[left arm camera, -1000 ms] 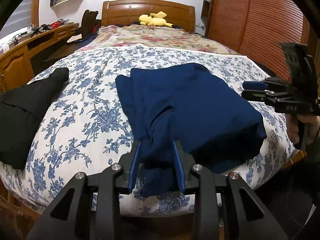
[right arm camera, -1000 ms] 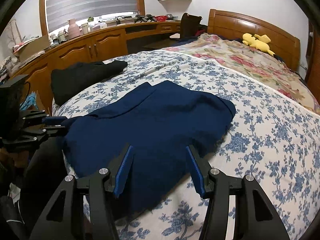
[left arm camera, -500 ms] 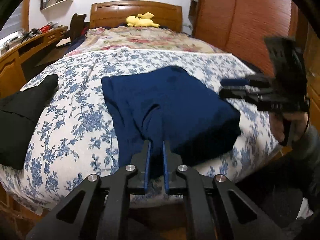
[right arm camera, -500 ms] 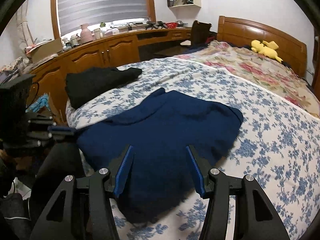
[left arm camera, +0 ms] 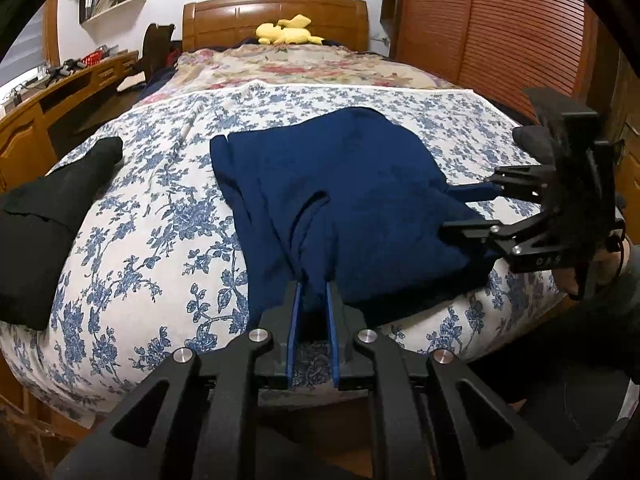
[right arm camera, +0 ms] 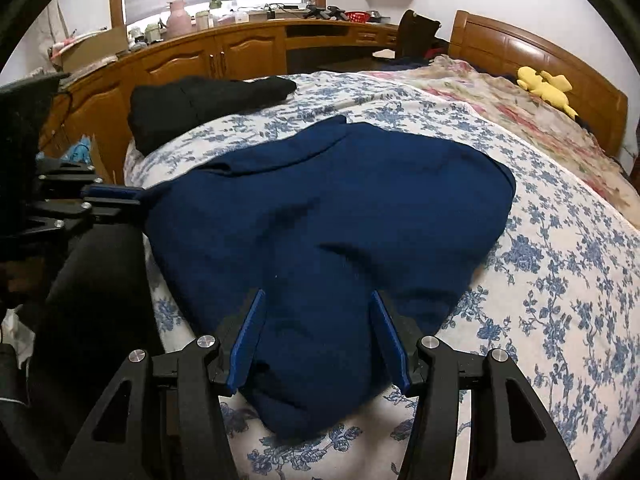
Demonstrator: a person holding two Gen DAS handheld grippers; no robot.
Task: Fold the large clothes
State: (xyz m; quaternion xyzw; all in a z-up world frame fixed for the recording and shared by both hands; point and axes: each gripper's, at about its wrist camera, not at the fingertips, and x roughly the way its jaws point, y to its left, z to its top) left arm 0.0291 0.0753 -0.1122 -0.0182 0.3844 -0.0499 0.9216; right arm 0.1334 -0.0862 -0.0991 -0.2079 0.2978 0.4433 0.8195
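Note:
A navy blue garment [left arm camera: 352, 200] lies partly folded on the floral bed sheet [left arm camera: 152, 248], near the foot of the bed; it also shows in the right wrist view [right arm camera: 340, 216]. My left gripper [left arm camera: 313, 286] is shut on the garment's near left corner, which bunches between the blue pads. It shows at the left of the right wrist view [right arm camera: 140, 196]. My right gripper [right arm camera: 316, 300] is open, its fingers straddling the garment's near right corner. In the left wrist view it [left arm camera: 468, 210] is at the garment's right edge.
A black garment [left arm camera: 44, 216] lies on the bed's left side, also in the right wrist view [right arm camera: 200, 100]. A yellow plush toy [left arm camera: 288, 32] sits by the wooden headboard [left arm camera: 276, 12]. Wooden cabinets [right arm camera: 180, 60] line the left, a slatted wardrobe [left arm camera: 500, 28] the right.
My left gripper closed on the garment's near left corner. My right gripper moved in over the near right corner, still open.

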